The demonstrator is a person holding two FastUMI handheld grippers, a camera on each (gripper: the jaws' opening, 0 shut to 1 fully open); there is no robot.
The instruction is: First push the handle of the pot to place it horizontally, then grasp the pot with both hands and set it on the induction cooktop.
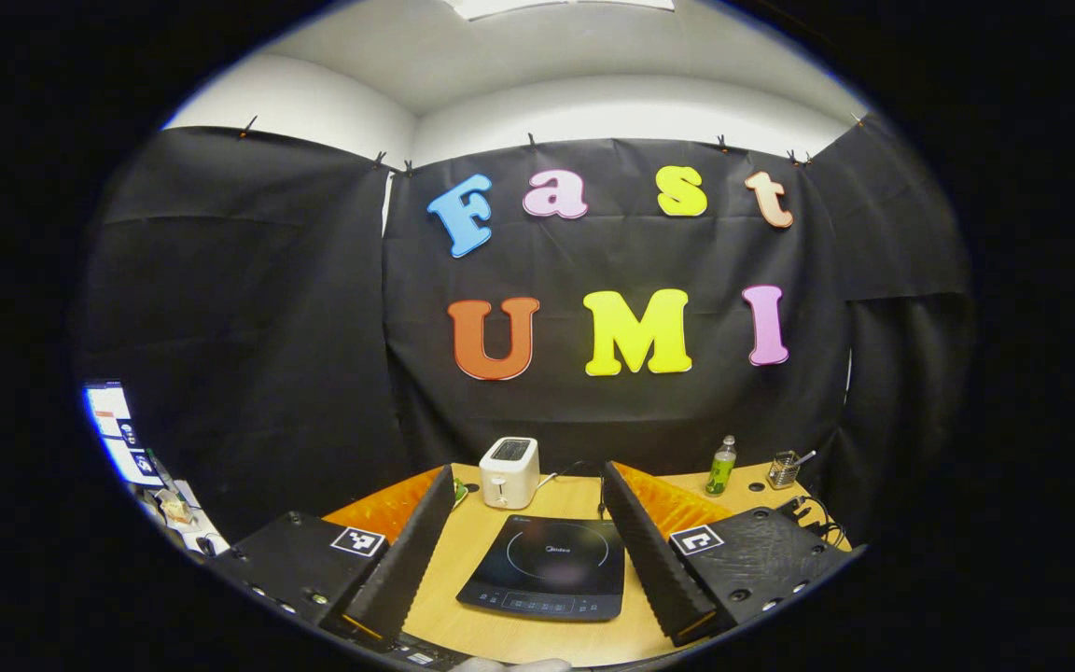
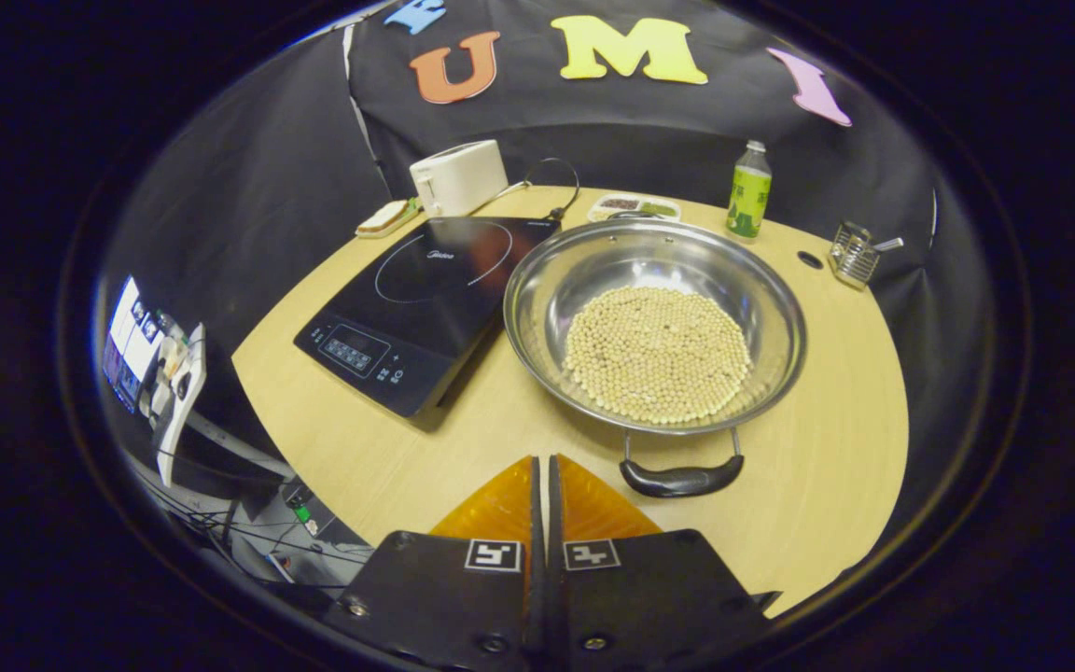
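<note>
- Right gripper view: the round wooden table carries everything, one of each thing.
- One steel pot, holding a layer of pale beans, sits mid-table, its rim just beside the right edge of the one black cooktop, not on it.
- The pot's near black handle lies flat toward the right tongs, just ahead and to the right of their tips, not touching.
- The right tongs are pressed together, holding nothing, angled down over the table's near edge.
- Behind stand one white toaster, one green bottle and one wire holder.
- Left gripper view: the left tongs are spread wide and level, holding nothing, with the cooktop between the fingers and the toaster beyond.
</note>
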